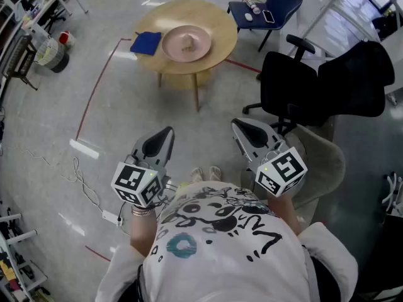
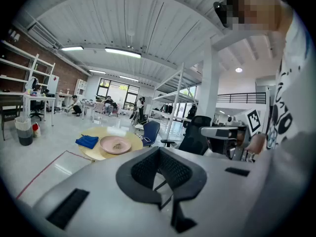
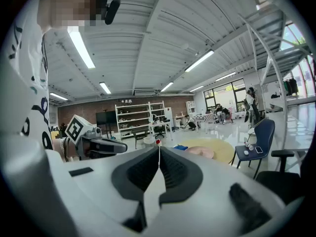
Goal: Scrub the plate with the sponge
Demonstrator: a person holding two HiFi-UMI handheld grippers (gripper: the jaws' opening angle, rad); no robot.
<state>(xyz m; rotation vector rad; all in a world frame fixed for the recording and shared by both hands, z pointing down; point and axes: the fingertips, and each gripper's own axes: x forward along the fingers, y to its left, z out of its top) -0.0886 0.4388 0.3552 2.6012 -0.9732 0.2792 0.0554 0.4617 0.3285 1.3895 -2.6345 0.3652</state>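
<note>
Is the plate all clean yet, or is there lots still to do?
Nothing is done yet. The pink plate has brown bits in its middle, and the blue sponge lies beside it on the round table. Nothing is in hand: left tool and right tool are shut, empty, away from the table. Left: walk over, grab the sponge, scrub.

Pink plate (image 1: 186, 42), dark blue sponge (image 1: 146, 43), pale yellow-brown bench (image 1: 217, 17) — a black office chair (image 1: 315, 87), a blue chair (image 1: 277, 2), and a grey floor (image 1: 50, 118) with a thin red line (image 1: 94, 88).
</note>
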